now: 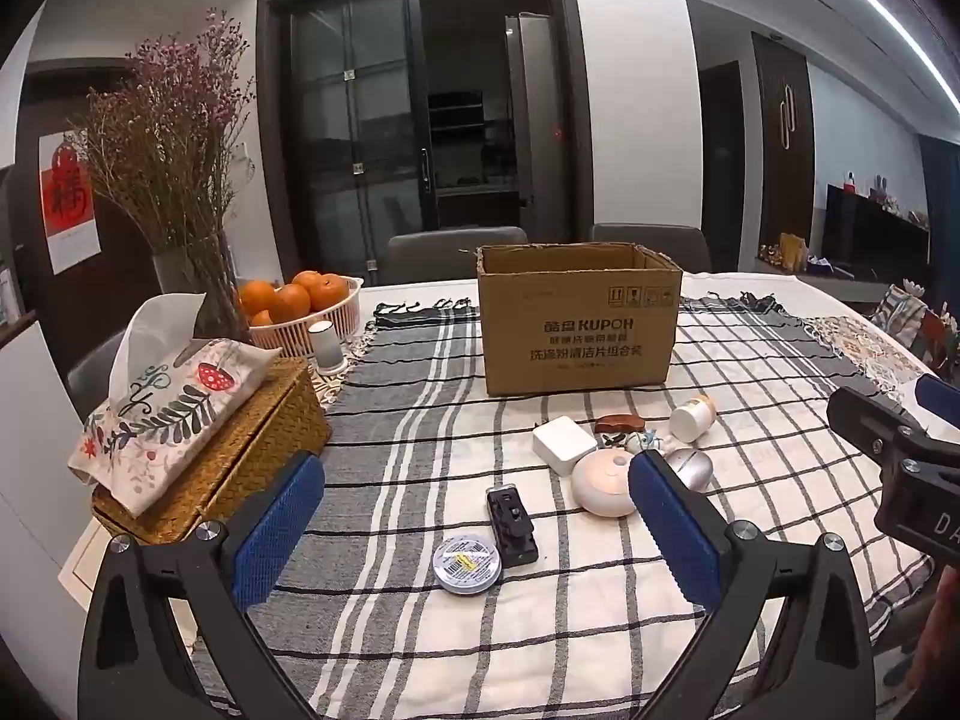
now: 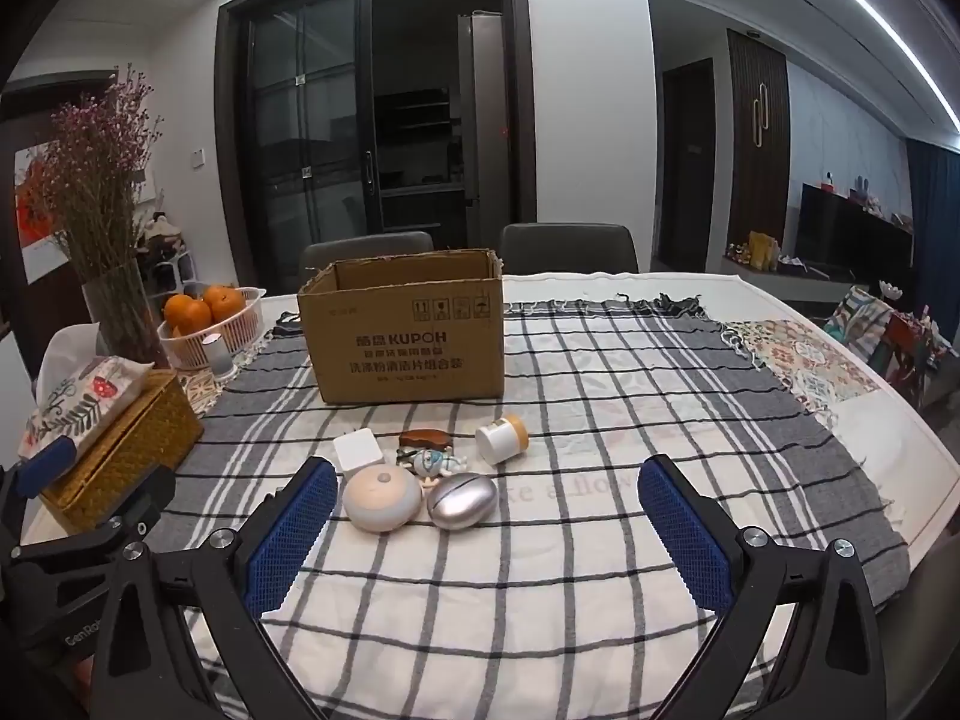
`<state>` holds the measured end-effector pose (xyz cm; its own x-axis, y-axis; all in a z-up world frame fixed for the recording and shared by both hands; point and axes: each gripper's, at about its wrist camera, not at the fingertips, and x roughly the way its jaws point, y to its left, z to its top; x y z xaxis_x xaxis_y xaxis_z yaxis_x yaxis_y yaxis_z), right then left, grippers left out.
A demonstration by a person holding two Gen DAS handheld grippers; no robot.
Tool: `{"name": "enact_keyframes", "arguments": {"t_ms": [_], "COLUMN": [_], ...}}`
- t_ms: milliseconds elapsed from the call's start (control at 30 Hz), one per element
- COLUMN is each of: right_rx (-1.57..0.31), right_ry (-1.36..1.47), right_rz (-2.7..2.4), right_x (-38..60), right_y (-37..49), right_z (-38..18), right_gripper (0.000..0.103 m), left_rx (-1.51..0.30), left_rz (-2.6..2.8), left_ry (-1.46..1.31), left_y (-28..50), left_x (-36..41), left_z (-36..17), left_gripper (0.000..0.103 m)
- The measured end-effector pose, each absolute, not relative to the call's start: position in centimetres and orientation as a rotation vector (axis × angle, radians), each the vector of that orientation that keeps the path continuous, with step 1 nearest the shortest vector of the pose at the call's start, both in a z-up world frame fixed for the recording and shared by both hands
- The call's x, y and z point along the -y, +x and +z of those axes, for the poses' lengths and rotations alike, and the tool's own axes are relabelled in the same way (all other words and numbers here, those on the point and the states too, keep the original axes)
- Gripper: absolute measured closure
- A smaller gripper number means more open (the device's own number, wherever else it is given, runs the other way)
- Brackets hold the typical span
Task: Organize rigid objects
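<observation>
A cluster of small rigid things lies on the checked cloth (image 2: 600, 420) just in front of an open cardboard box (image 2: 408, 336), which stands upright toward the far middle of the table with its flaps open and printed text on the near face. In the cluster, a white square block (image 2: 358, 449) sits at the left, with a pale round disc (image 2: 382, 499) just nearer than it and a silver egg-shaped piece (image 2: 462, 501) right beside the disc on its right. Behind those two lie a small blue-and-white figurine (image 2: 435, 463) and, farther still, a brown oblong piece (image 2: 424, 438). A white jar with a tan lid (image 2: 503, 438) lies on its side at the right end of the group. Seen from the left wrist view, two more things rest nearer and to the left of the cluster: a black clip-like object (image 1: 510, 528) and a round flat tin (image 1: 467, 563) touching or just beside it. The left gripper (image 1: 474, 534) hangs above the cloth with its blue pads spread wide and nothing between them; the tin and black object lie on the cloth below that gap. The right gripper (image 2: 489, 534) is likewise wide open and empty, near the disc and silver piece. At the far left of the table stand a woven tissue box (image 1: 240, 450) with a patterned cover, a white basket of oranges (image 1: 300, 306), and a glass vase of dried flowers (image 1: 180, 180). Two chair backs show beyond the box.
</observation>
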<state>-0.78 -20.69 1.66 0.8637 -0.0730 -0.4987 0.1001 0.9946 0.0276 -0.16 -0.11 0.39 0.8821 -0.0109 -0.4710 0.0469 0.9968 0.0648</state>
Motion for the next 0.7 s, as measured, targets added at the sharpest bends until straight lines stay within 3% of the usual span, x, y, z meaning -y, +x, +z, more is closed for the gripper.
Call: {"name": "enact_keyframes", "arguments": {"t_ms": [700], "right_rx": [-0.514], "right_ry": [0.059], "right_rz": [-0.076], "right_x": [20.98], "right_y": [-0.99], "right_z": [1.37], "right_gripper": [0.001], "left_rx": [-0.489], "left_rz": [-0.040], "left_ry": [0.075], "left_y": [-0.34], "left_x": [-0.11], "left_z": [0.39], "left_gripper": [0.000]}}
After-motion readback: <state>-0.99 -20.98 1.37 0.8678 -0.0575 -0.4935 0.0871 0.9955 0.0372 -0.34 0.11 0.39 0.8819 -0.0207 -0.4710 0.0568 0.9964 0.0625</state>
